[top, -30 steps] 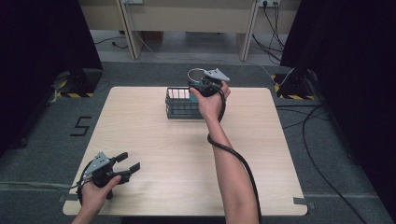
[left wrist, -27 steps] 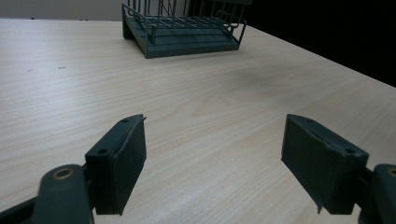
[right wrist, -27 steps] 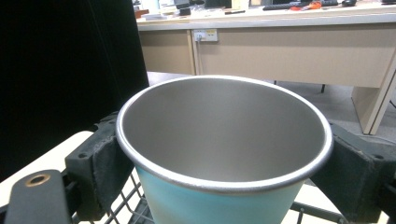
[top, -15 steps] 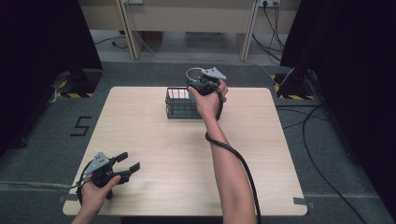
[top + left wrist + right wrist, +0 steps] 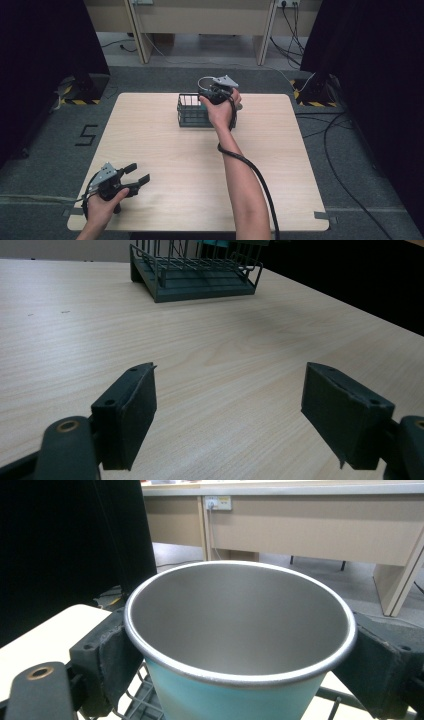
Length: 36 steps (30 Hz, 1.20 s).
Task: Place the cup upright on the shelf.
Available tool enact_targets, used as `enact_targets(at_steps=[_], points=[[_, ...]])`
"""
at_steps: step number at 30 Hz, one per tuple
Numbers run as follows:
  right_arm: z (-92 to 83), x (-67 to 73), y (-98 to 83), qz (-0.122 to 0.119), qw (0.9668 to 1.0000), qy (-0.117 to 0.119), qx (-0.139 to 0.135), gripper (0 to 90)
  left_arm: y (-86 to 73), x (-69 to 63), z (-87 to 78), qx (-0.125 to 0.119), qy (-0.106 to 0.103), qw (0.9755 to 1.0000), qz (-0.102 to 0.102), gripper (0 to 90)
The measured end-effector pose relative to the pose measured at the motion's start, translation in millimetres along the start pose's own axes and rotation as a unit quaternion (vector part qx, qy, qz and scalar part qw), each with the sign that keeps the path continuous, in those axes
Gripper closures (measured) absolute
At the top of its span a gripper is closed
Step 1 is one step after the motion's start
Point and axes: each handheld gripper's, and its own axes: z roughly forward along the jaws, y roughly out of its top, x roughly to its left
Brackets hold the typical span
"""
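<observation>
1. You are clamping your right gripper (image 5: 218, 93) on a cup (image 5: 240, 645): in the right gripper view its two jaws are pressing the cup's teal outer wall from either side, just under the steel rim.
2. You are holding the cup upright, directly over the wire rack (image 5: 192, 111), whose dark bars are showing just below the jaws.
3. You are resting your left gripper (image 5: 131, 180) low over the table (image 5: 165, 150) with its jaws spread wide and nothing between them; the rack is well ahead of it.
4. Likely risk: the cup wall is tapering and smooth, so a light squeeze could let it slide down through the pads.
5. Likely risk: if you are tilting the gripper while lowering or lifting, the cup's base could catch on a rack wire and tip.
6. The cup's steel interior is looking empty.
7. The rack's tray ahead of your left gripper looks bare; its far side is hidden behind your hand.
</observation>
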Motion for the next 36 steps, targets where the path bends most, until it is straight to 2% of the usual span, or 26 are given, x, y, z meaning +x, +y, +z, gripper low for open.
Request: enact_targets(at_steps=[23,36], points=[[11.8,-1.7,-17.2,0.005,0.9994,-0.003,0.035,13.2,-0.1,0.4,0.1,0.0,-0.002,1.0,-0.001,21.6],[11.9,1.7,-15.4,-0.02,0.9986,0.003,0.049,12.5,-0.3,0.0,0.7,0.002,-0.003,1.0,-0.001,21.6]])
